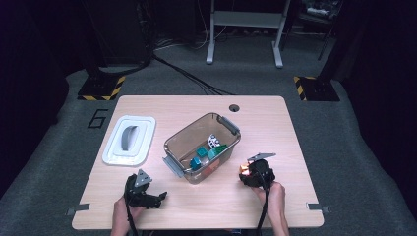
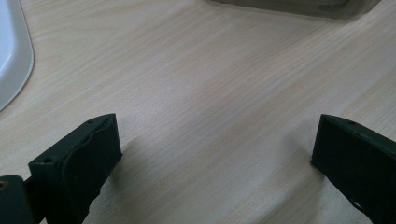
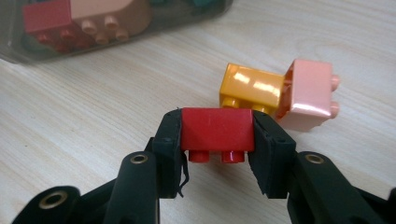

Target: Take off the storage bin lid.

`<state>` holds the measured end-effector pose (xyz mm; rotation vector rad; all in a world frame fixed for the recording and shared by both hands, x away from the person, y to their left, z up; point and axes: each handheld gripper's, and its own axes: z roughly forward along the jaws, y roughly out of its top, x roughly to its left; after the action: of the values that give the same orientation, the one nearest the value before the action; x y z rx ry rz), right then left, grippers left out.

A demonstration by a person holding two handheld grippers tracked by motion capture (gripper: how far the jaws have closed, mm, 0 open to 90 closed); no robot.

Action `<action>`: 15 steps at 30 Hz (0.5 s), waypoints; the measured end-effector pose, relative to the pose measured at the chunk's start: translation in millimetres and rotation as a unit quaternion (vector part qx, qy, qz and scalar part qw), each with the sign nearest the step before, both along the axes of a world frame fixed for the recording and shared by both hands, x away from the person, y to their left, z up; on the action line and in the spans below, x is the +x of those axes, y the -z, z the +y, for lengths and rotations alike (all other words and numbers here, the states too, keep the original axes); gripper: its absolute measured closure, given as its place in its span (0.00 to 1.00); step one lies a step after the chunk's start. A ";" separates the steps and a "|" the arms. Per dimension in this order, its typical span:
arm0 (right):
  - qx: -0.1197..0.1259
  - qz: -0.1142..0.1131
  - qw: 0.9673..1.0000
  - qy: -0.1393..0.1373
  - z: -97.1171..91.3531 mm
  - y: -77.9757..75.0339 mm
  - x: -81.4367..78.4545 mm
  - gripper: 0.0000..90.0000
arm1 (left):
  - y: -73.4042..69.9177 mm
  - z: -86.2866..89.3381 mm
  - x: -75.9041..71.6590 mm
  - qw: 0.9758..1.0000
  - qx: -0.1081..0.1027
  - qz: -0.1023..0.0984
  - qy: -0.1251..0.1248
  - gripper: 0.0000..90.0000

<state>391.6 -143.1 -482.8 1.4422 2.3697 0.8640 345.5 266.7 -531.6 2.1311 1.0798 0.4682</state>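
Red brick (image 3: pixel 217 130): clamped betw. both pads of R gripper (image 3: pixel 217 140), studs pointing toward cam, held just above tabletop, near front-right of bin.
R gripper: jaws closed on red brick, pads pressed on its two ends; in high view (image 1: pixel 244 170) it sat right of bin, held by person's R hand (image 1: pixel 272 192).
Orange brick (image 3: pixel 252 88): lay on table just behind red brick, touching pink brick (image 3: pixel 309 93) on its right side.
Bin (image 1: pixel 202 146): clear plastic, lid off, mid-table, angled; teal + other bricks inside; red and pink pieces seen thru wall in R gripper view.
Lid (image 1: pixel 129 139): white w/ grey handle, flat on table, left of bin, apart from it.
L gripper (image 2: pixel 215 154): jaws wide apart, nothing betw. them, low over bare wood; near front-left edge of table (image 1: pixel 206 206).
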 end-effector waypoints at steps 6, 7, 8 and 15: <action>0.015 -0.011 1.000 0.002 -2.8 -15.9 -0.1 0.65 | 0.0 0.0 0.0 1.000 0.000 0.000 0.000 0.01; 0.018 -0.015 1.000 0.001 -3.2 -18.6 0.4 0.65 | 0.0 0.0 0.0 1.000 0.000 0.000 0.000 0.01; 0.021 -0.017 1.000 -0.004 -4.0 -21.4 1.1 0.65 | 0.0 0.0 0.0 1.000 0.000 0.000 0.000 0.01; 0.031 -0.034 0.999 -0.008 -4.6 -40.9 5.7 0.65 | 0.0 0.0 0.0 1.000 0.000 0.000 0.000 0.01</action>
<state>397.4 -147.6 -441.8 1.3956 2.3280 0.9826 345.5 266.7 -531.6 2.1311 1.0798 0.4684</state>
